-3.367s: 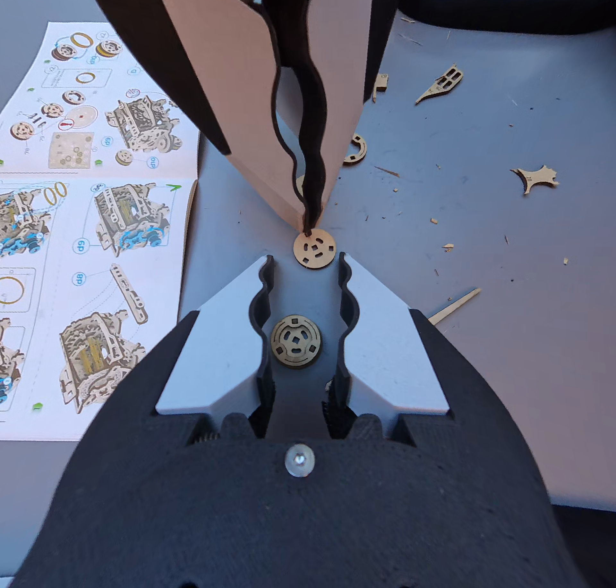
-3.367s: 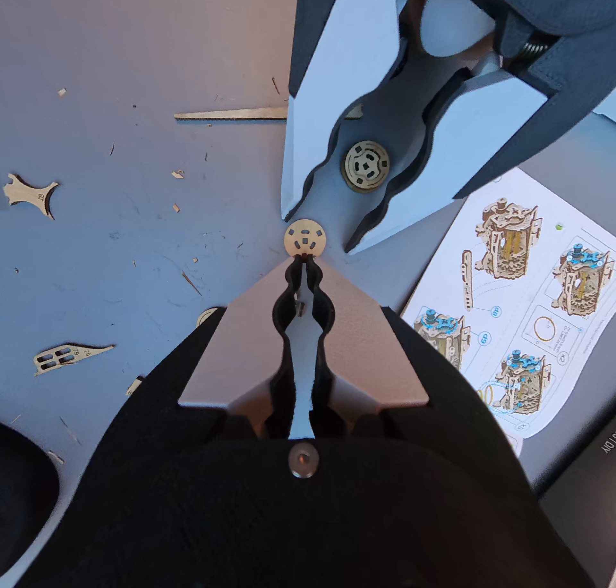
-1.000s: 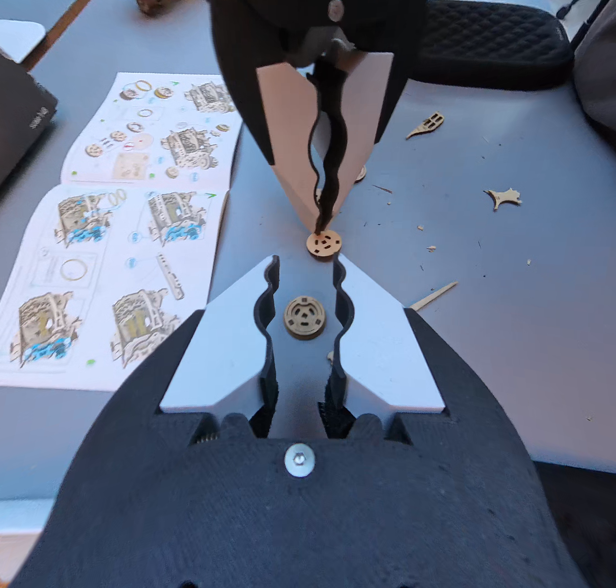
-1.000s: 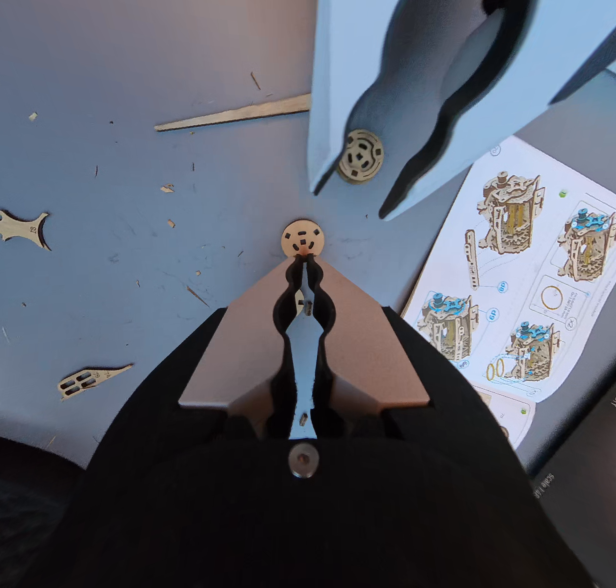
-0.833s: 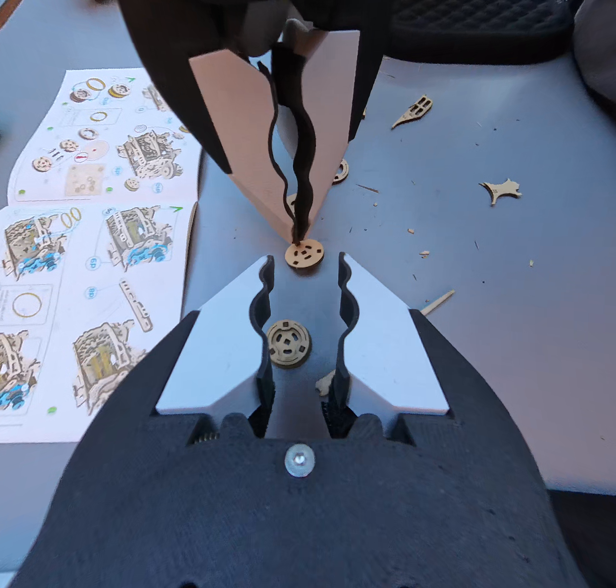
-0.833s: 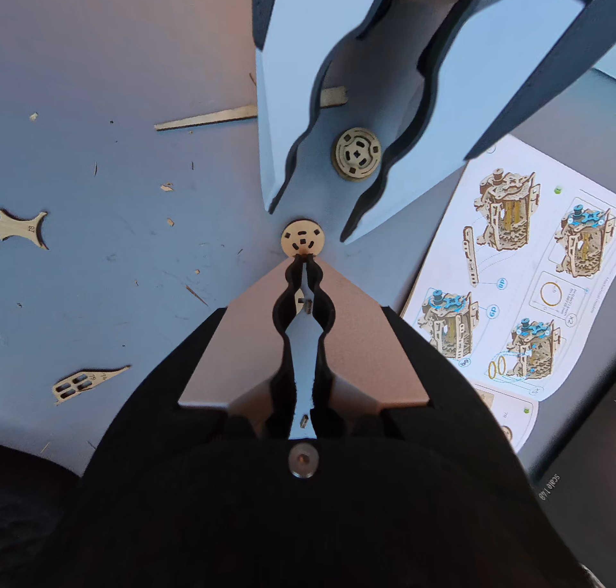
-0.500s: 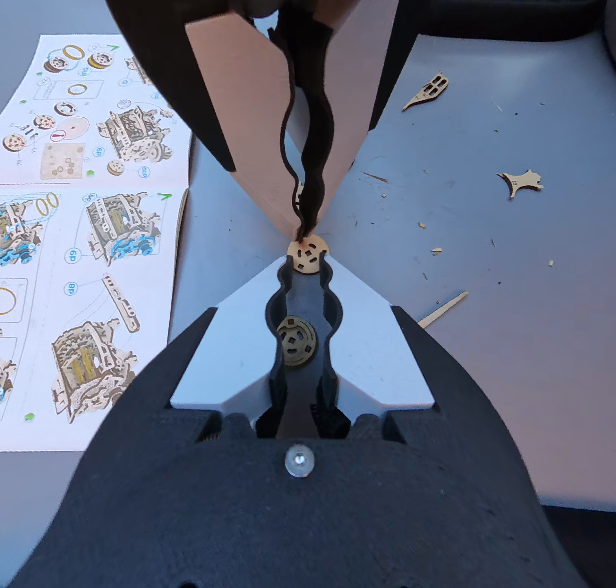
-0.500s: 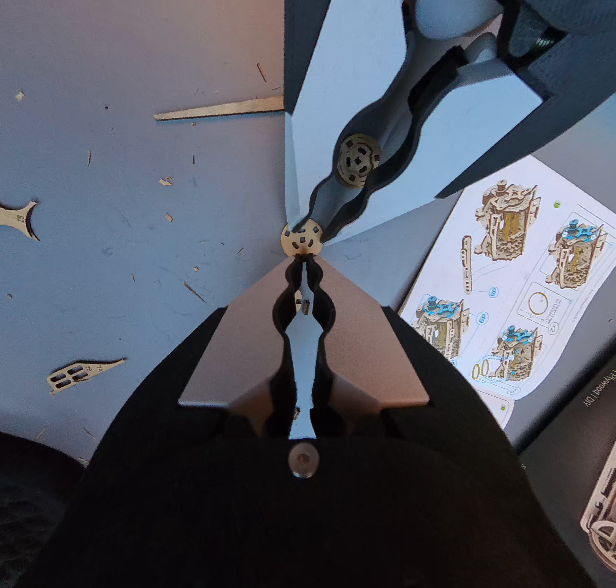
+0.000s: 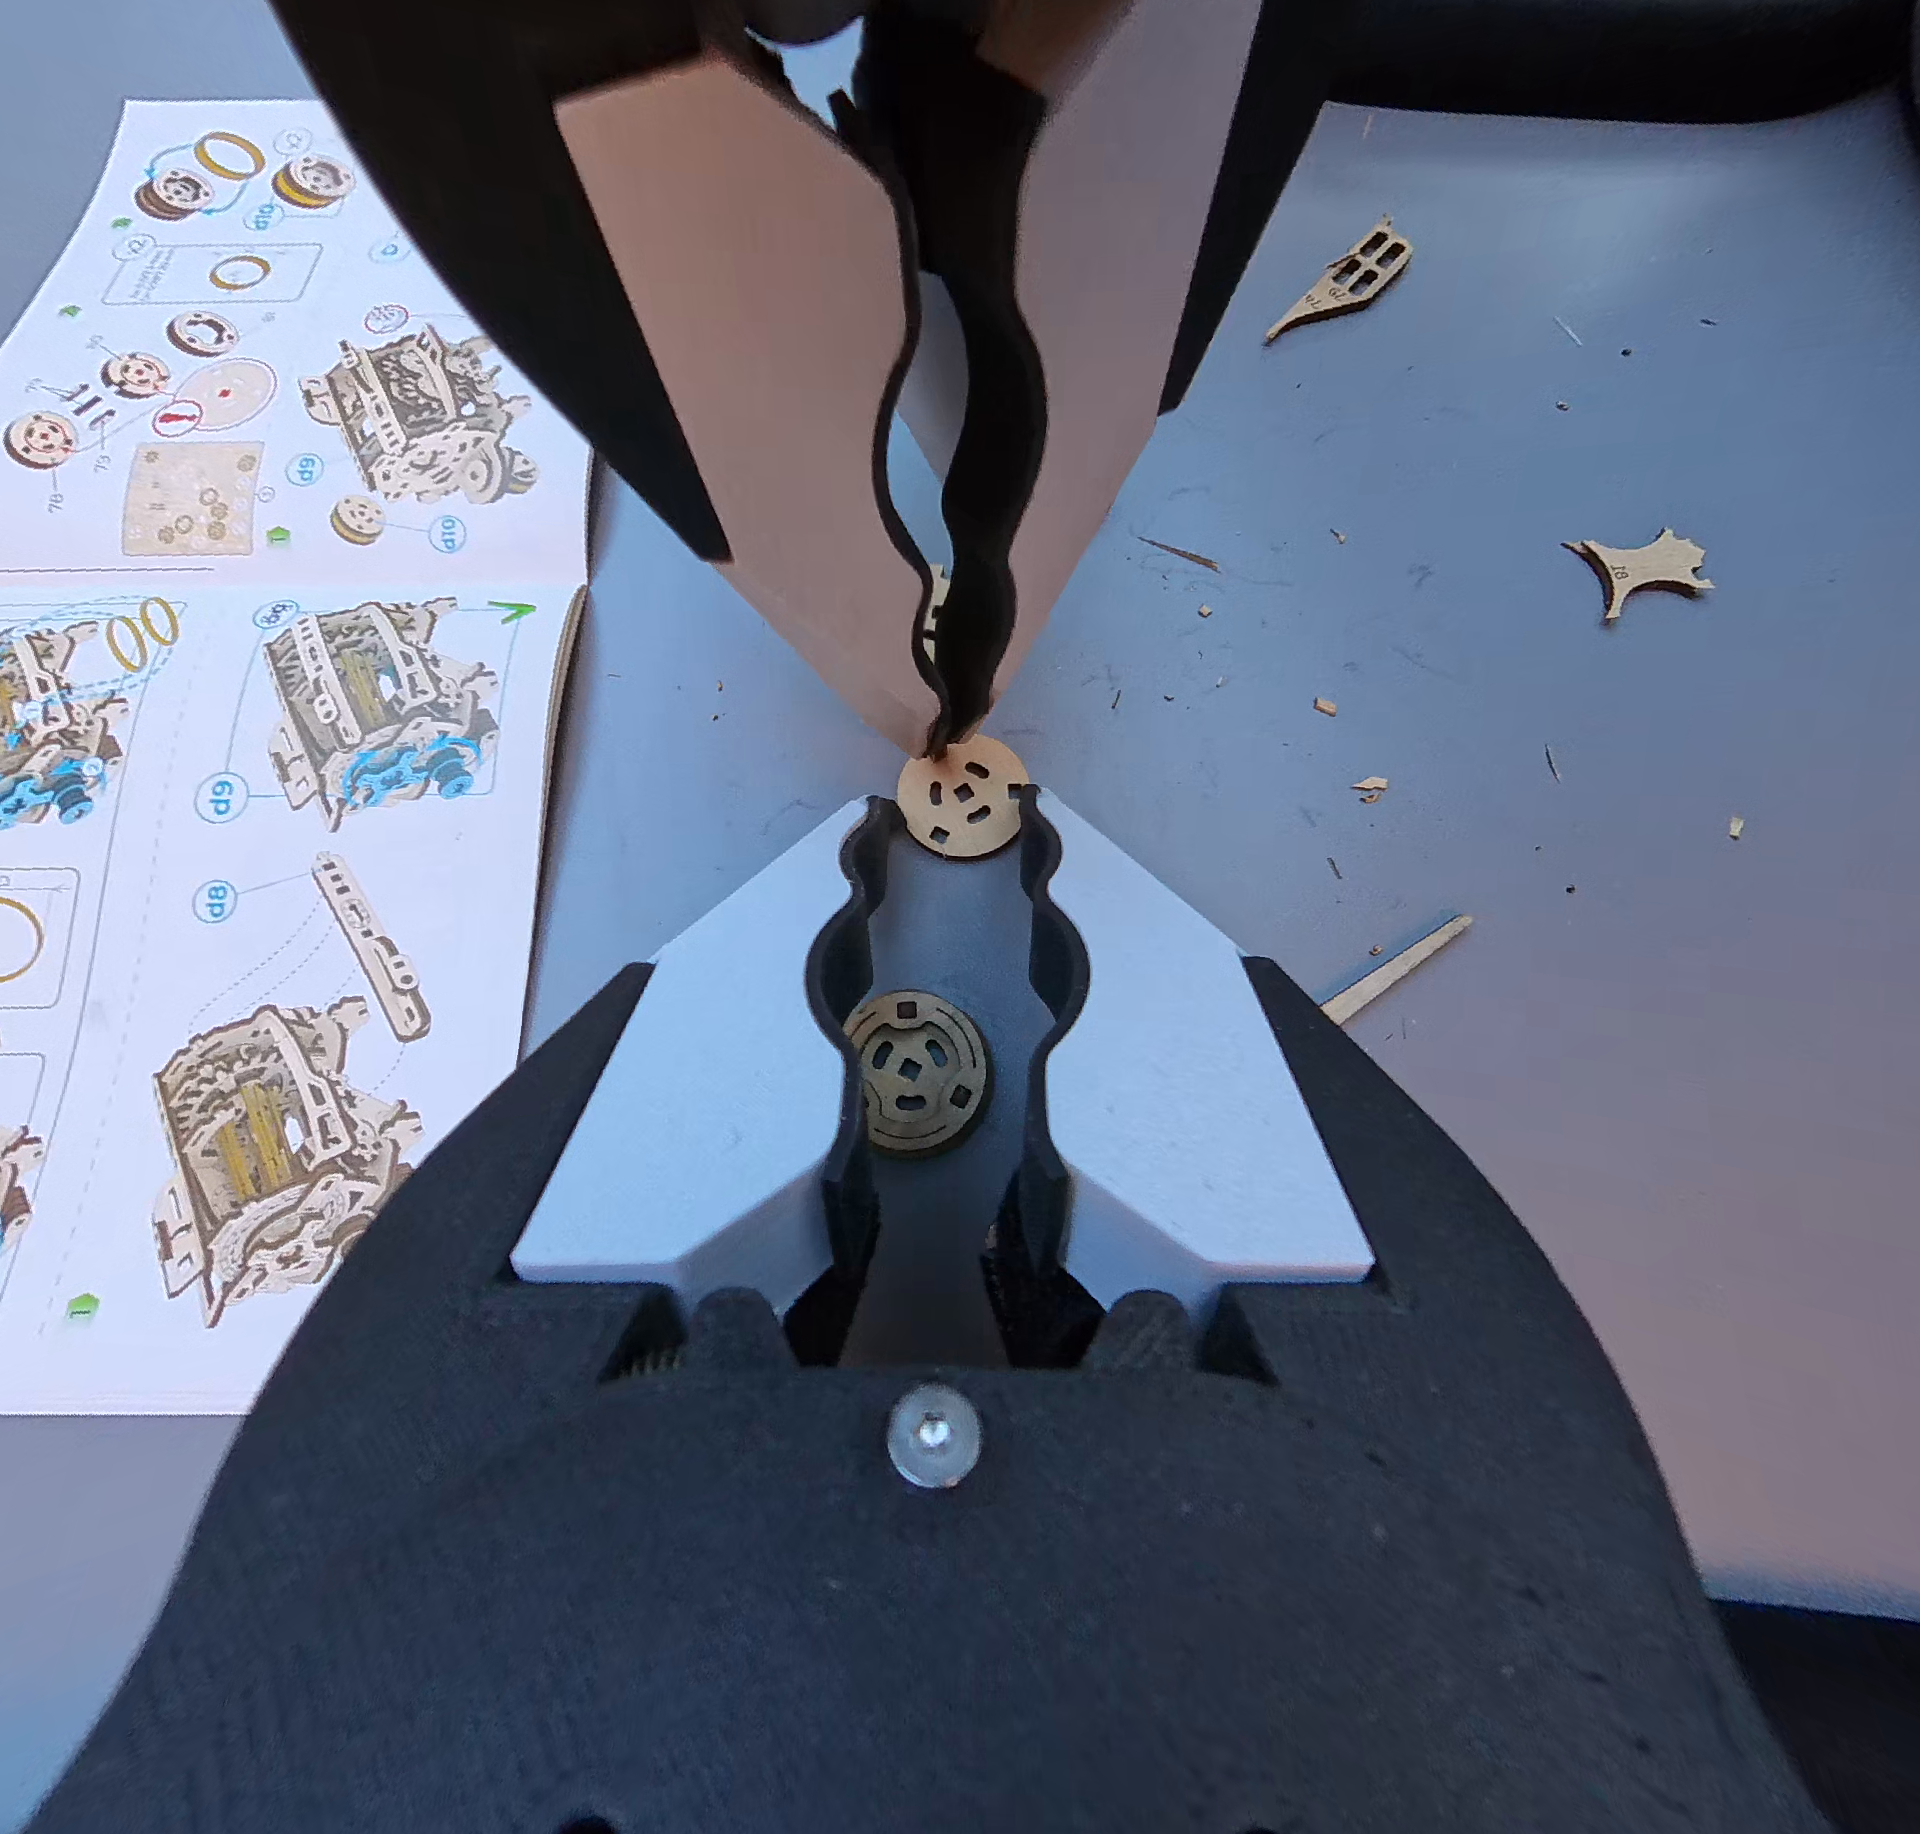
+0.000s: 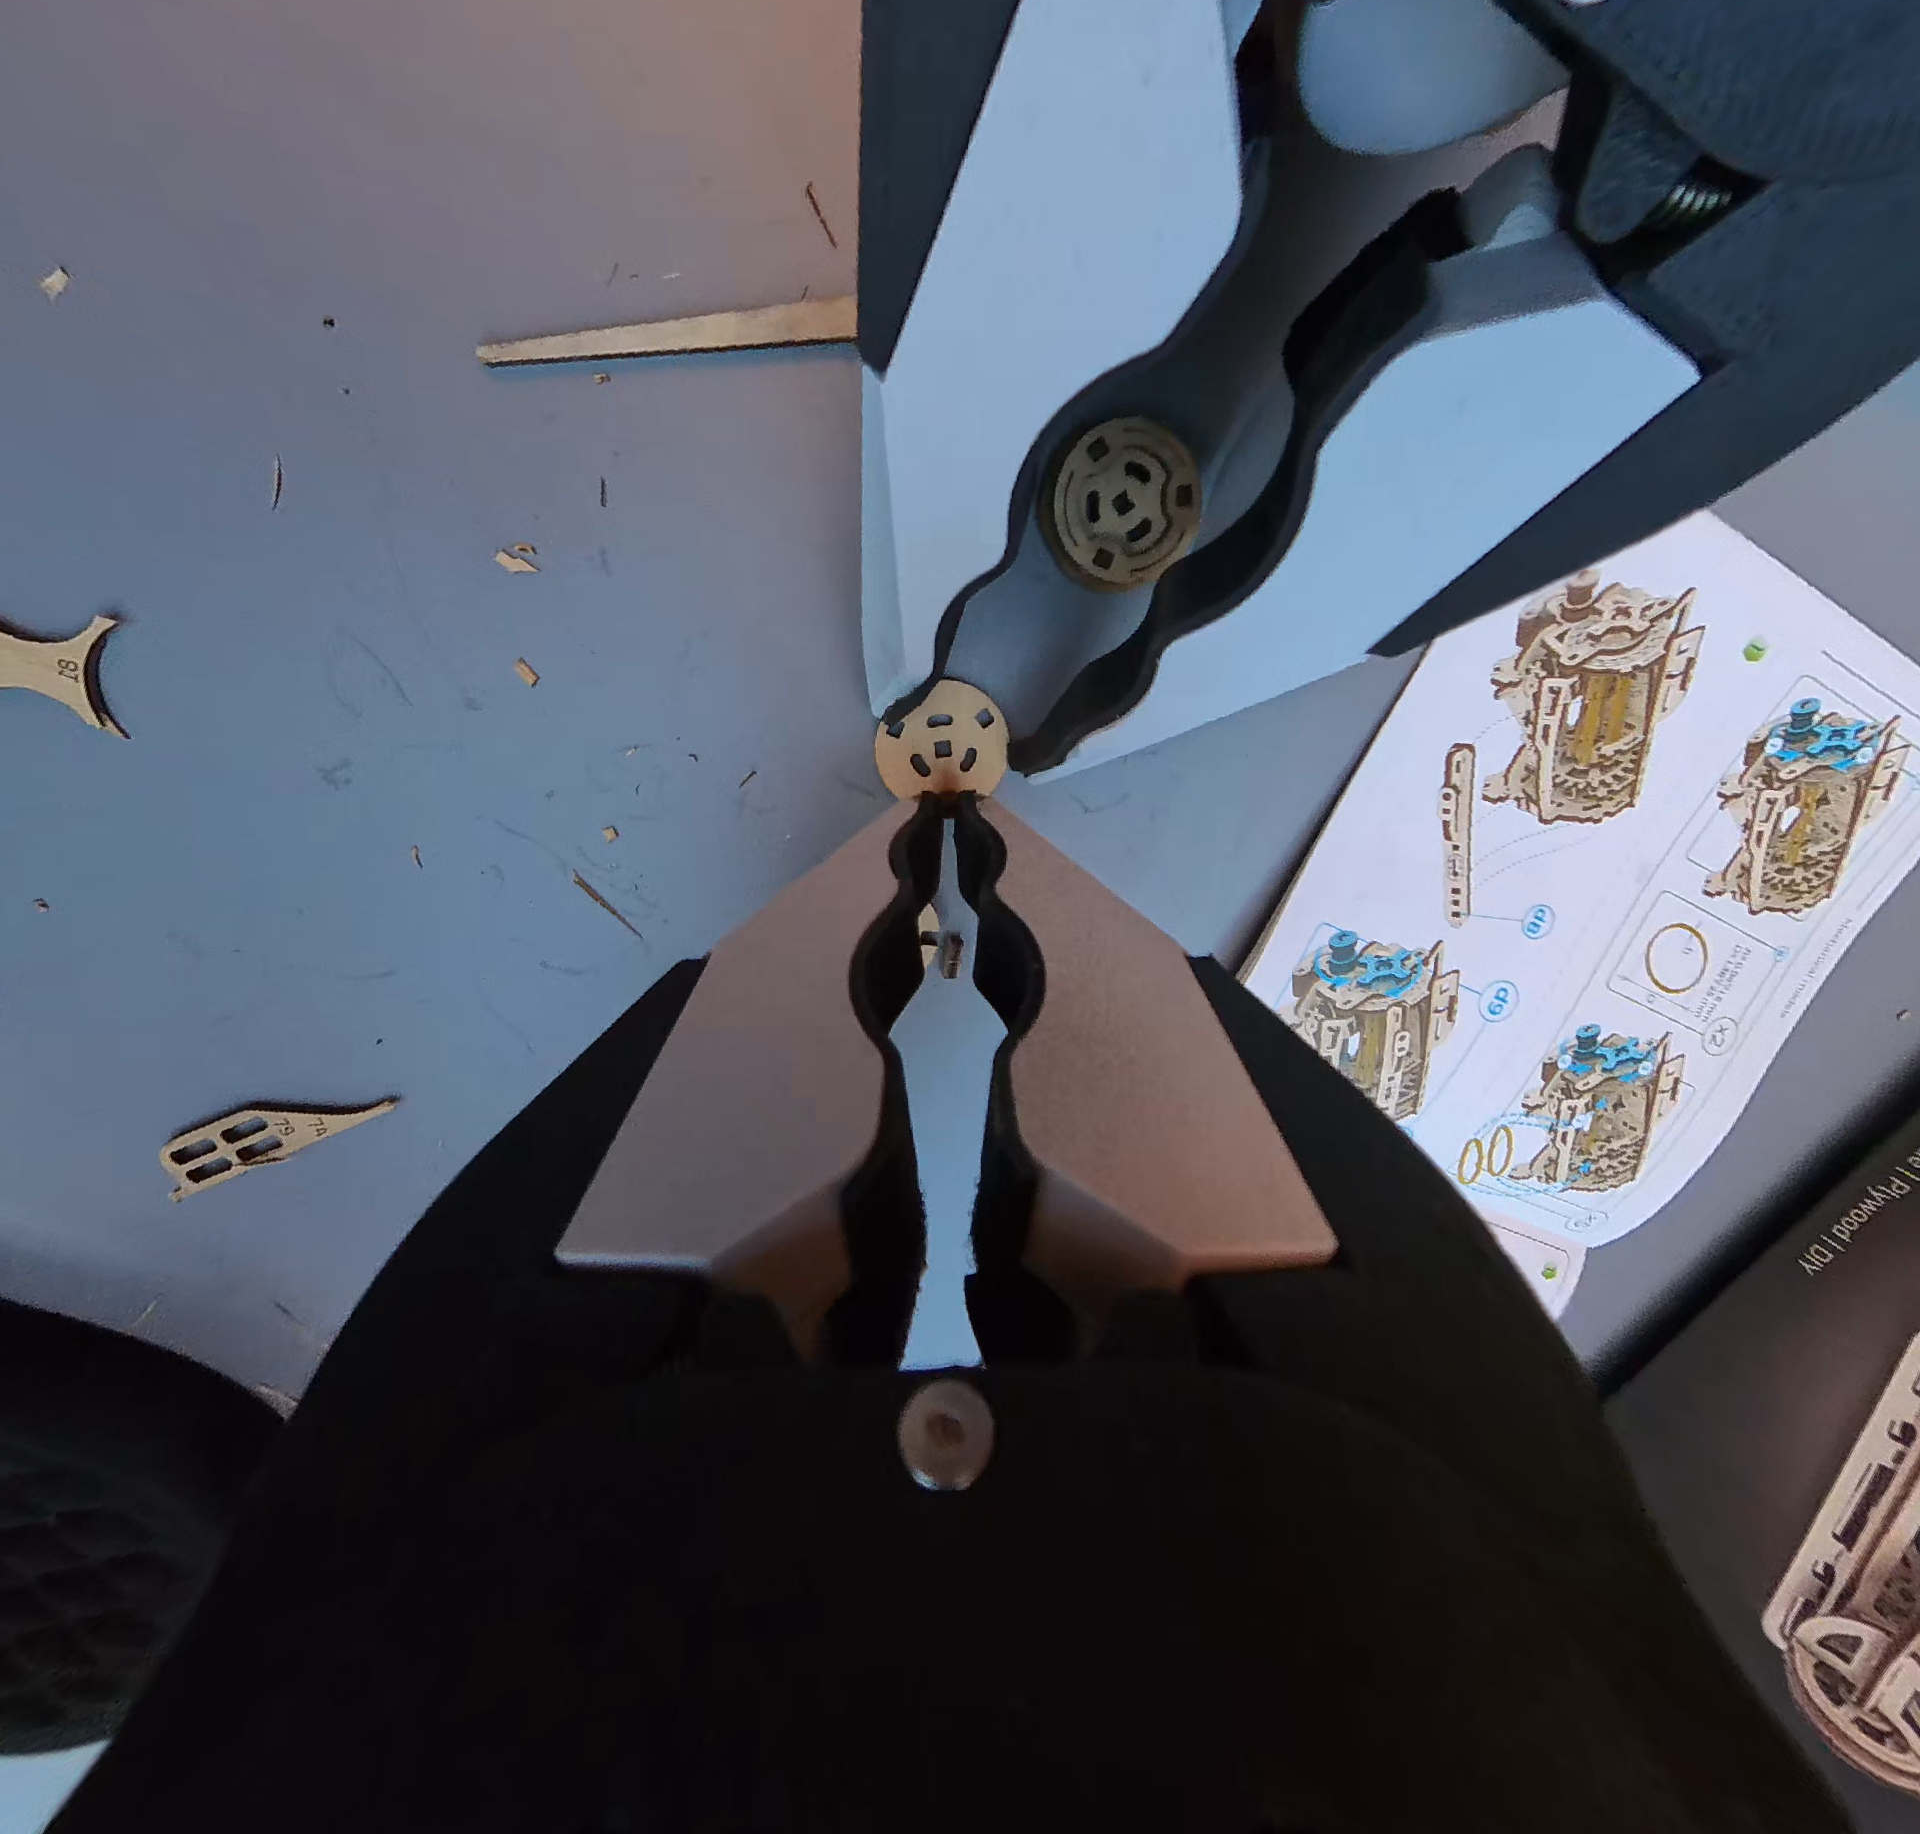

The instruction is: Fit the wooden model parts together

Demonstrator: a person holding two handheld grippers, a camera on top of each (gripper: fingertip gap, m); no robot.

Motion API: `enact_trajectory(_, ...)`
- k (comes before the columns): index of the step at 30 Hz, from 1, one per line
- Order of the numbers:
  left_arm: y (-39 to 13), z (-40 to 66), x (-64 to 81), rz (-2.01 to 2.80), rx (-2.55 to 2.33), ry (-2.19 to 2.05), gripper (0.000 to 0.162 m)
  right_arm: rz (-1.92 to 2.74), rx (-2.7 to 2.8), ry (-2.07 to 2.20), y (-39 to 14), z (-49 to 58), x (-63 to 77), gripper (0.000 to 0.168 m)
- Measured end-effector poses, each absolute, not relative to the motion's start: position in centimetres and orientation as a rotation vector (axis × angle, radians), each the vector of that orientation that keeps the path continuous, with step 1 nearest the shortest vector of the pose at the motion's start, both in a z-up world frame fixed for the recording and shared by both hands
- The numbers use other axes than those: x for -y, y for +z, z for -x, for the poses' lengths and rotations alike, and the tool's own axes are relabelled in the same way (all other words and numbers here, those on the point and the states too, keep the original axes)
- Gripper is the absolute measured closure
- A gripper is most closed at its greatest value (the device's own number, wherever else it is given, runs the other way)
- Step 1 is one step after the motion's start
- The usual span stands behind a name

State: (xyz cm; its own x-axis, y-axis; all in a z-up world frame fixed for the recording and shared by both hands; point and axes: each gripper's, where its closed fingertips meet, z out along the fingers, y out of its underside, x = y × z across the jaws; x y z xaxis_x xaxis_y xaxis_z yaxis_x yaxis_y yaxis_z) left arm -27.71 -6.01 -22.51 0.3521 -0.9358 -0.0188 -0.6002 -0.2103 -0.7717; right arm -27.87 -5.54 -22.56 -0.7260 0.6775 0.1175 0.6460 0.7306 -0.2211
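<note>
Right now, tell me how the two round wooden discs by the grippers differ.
The pale disc is plain-faced and lighter; the dark disc is browner, with engraved rings. The pale disc sits pinched at its edge by the right gripper, its far side between the left gripper tips; the dark disc lies free on the table, deeper between the left gripper's fingers. Both are round, with a square centre hole and slots around it.

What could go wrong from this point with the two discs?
1. The right tongs pinch only the pale disc's rim, so it could twist or slip as the left tongs close on it.
2. The darker ringed disc lies loose between the left fingers and may get nudged.
</note>
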Motion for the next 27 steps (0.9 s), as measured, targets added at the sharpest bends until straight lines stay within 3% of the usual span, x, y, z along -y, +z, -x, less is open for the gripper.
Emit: enact_trajectory(27,-22.53,27.68,6.03,1.920,-1.336,-0.620,0.138,1.061,2.745,0.327,-22.84,27.99,5.64,0.166)
